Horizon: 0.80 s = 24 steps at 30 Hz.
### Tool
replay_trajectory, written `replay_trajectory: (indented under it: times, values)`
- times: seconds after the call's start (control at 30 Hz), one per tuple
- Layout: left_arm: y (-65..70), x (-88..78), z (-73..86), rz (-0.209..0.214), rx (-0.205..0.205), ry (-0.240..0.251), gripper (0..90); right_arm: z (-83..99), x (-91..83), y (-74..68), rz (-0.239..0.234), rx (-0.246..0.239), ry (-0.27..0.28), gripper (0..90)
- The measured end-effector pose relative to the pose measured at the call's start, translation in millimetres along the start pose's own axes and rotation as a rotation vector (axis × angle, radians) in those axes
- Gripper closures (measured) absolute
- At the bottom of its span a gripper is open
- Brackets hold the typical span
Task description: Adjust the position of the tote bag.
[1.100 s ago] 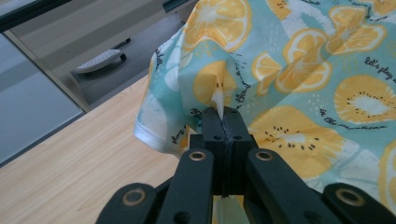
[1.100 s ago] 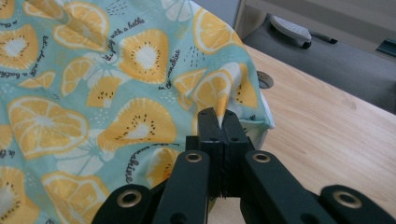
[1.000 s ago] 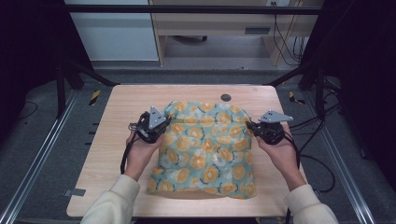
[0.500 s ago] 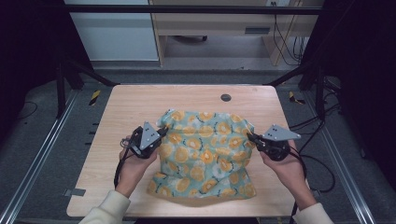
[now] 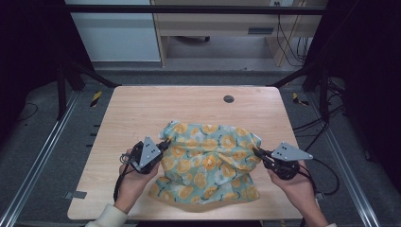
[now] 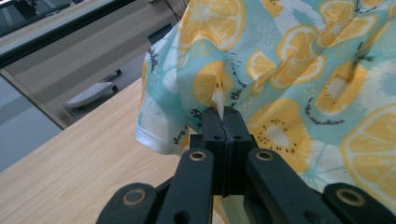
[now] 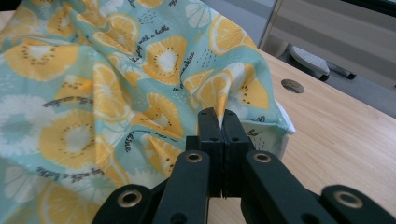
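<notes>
Lemon-print cloth (image 5: 208,161) is bunching on the desk (image 5: 142,109) as both hands are drawing its far edge nearer; left tool (image 5: 163,143) and right tool (image 5: 257,152) are each clamping it.

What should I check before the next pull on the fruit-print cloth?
1. Left gripper shut on the teal cotton cloth with orange-slice print: ok.
2. Right gripper shut on a fold of the cloth: ok.
3. Cloth lying flat: not ok, bunched and wrinkled between the grippers.
4. Cloth within the light wooden table: ok.
5. Near hem sitting straight: cannot tell.
</notes>
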<state>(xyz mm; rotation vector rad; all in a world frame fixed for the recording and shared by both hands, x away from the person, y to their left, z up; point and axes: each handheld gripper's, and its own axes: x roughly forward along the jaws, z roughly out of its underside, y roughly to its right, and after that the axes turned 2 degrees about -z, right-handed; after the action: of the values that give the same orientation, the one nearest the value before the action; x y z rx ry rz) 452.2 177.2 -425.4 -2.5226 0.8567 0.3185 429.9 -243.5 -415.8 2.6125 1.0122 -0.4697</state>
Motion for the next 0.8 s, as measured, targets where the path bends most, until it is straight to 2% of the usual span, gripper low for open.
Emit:
replay_trajectory:
  times: [0.4,0.47,0.67,0.8]
  values:
    - [16.8,-23.3,13.9,0.051,0.013,0.008,90.0,13.0,-15.2,-19.6,-0.029,0.003,0.006,89.1]
    - [17.6,-25.8,16.5,0.073,-0.008,0.012,90.0,15.3,-17.3,-22.1,-0.035,0.003,0.007,88.8]
    - [21.8,-26.3,22.1,0.121,-0.018,0.002,89.8,23.6,-19.7,-28.3,-0.061,0.006,-0.009,85.6]
    - [24.0,-25.3,21.7,0.131,-0.005,-0.002,89.9,24.4,-18.6,-29.2,-0.071,0.012,-0.012,81.6]
